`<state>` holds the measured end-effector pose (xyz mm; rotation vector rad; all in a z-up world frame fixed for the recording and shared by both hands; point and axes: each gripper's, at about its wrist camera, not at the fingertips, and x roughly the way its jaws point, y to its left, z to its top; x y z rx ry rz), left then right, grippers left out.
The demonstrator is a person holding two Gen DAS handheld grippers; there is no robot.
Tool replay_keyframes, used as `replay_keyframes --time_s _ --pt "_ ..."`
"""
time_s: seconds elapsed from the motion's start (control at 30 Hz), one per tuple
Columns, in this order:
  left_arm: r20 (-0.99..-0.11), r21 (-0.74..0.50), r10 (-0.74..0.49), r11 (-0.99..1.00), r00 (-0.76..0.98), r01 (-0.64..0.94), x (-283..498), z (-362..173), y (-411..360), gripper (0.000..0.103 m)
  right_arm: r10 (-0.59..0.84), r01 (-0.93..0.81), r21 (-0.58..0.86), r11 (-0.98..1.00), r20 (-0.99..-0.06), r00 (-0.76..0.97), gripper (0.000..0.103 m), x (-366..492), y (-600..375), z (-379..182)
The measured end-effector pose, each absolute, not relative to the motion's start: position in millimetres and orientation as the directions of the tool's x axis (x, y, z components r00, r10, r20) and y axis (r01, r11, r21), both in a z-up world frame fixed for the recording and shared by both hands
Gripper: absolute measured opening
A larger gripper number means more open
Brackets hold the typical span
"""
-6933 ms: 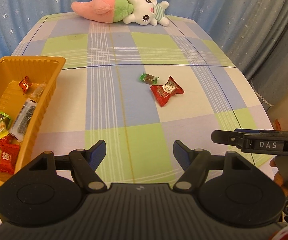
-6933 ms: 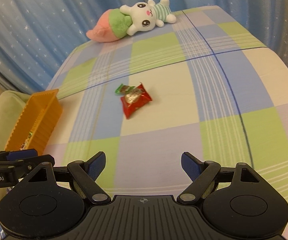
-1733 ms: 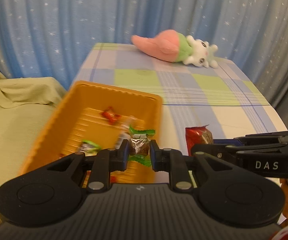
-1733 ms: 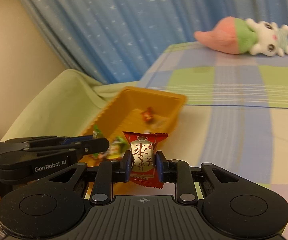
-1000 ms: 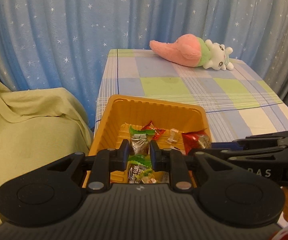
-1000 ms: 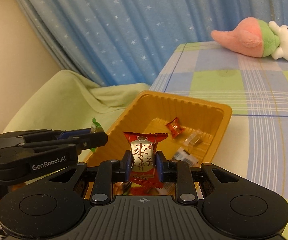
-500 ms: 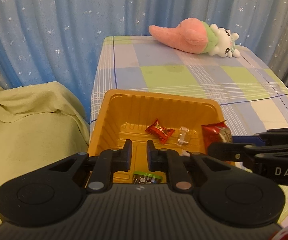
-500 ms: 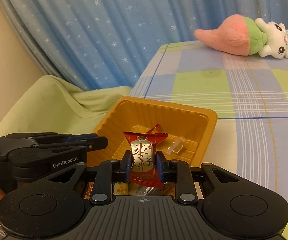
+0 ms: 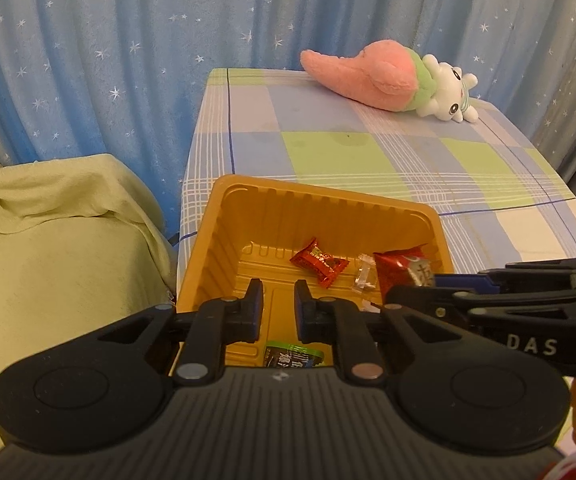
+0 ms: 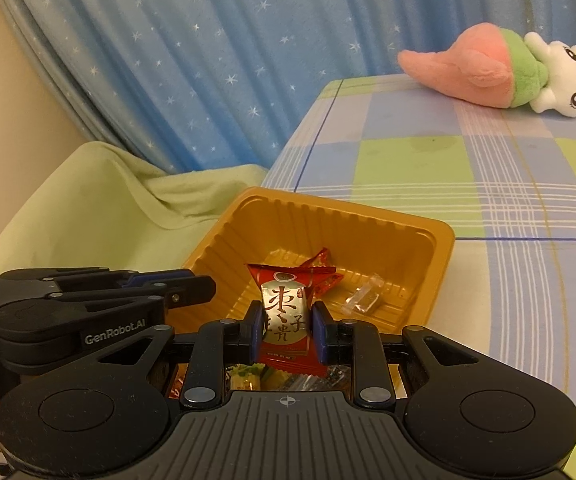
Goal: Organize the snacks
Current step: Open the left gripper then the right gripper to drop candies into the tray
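From the left wrist camera, the left gripper hangs over an orange tray at the edge of a checked tablecloth, its jaws drawn close together with nothing between them; a small red candy, a clear-wrapped sweet and a green-and-black packet lie in the tray. From the right wrist camera, the right gripper clamps an upright red snack packet above the same tray, beside a pale green cloth, with a pink and white plush toy far back on the table.
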<state>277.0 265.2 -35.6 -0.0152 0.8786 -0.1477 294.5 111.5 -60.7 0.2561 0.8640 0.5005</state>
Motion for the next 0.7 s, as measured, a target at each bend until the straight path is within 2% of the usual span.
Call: replay_keyframes --time_s 0.5,0.53,0.6,0.63,0.7 --pt "-0.763 -0.109 -0.126 0.992 0.634 0.065 267 -29 287 0.015 0.498 -0.355 0.352 0.866 -0.666 0.556 0.028 309 137 -63" --pt "-0.762 -0.111 -0.124 0.992 0.635 0.06 266 -28 289 0.016 0.496 -0.357 0.347 0.867 -0.665 0.558 0.03 310 139 -62" --pt "-0.761 -0.115 -0.119 0.992 0.637 0.049 262 -27 293 0.018 0.496 -0.361 0.342 0.867 -0.662 0.563 0.041 309 140 -62" --pt "-0.761 -0.116 -0.117 0.992 0.638 0.043 260 -27 295 0.019 0.494 -0.36 0.341 0.869 -0.658 0.568 0.051 309 141 -61" --pt "-0.762 -0.12 -0.113 0.992 0.638 0.033 257 -26 298 0.019 0.495 -0.359 0.342 0.868 -0.647 0.58 0.055 308 141 -59"
